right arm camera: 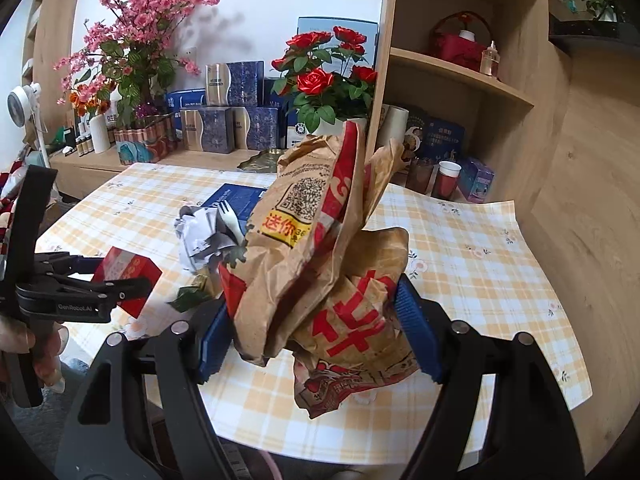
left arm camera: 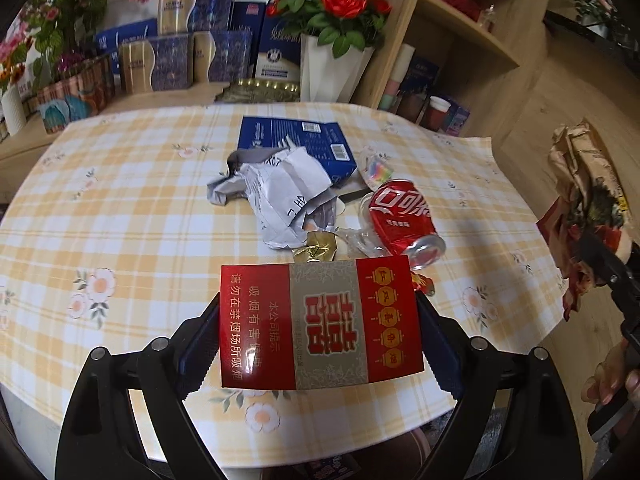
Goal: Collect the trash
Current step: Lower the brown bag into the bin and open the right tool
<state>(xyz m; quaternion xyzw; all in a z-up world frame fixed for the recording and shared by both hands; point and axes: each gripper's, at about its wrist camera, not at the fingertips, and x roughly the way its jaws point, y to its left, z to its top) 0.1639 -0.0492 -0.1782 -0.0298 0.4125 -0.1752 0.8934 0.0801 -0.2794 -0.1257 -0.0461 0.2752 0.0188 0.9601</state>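
Note:
My left gripper (left arm camera: 318,326) is shut on a red cigarette carton (left arm camera: 320,320), held flat above the near edge of the table; the same carton (right arm camera: 128,276) shows in the right wrist view, clamped in the left gripper (right arm camera: 120,286). My right gripper (right arm camera: 316,320) is shut on a crumpled brown paper bag (right arm camera: 320,248) with red print, lifted above the table's right side; the bag (left arm camera: 584,200) also hangs at the right edge of the left view. On the table lie crumpled white paper (left arm camera: 280,192), a crushed red cola can (left arm camera: 404,220), gold foil (left arm camera: 316,250) and a blue box (left arm camera: 296,144).
The round table (left arm camera: 120,208) has a yellow checked cloth. Behind it stand blue gift boxes (left arm camera: 180,56), a white vase of red roses (left arm camera: 332,60) and pink flowers (right arm camera: 140,40). A wooden shelf unit (right arm camera: 460,80) with cups rises at the right. A hand (left arm camera: 612,376) grips the right tool.

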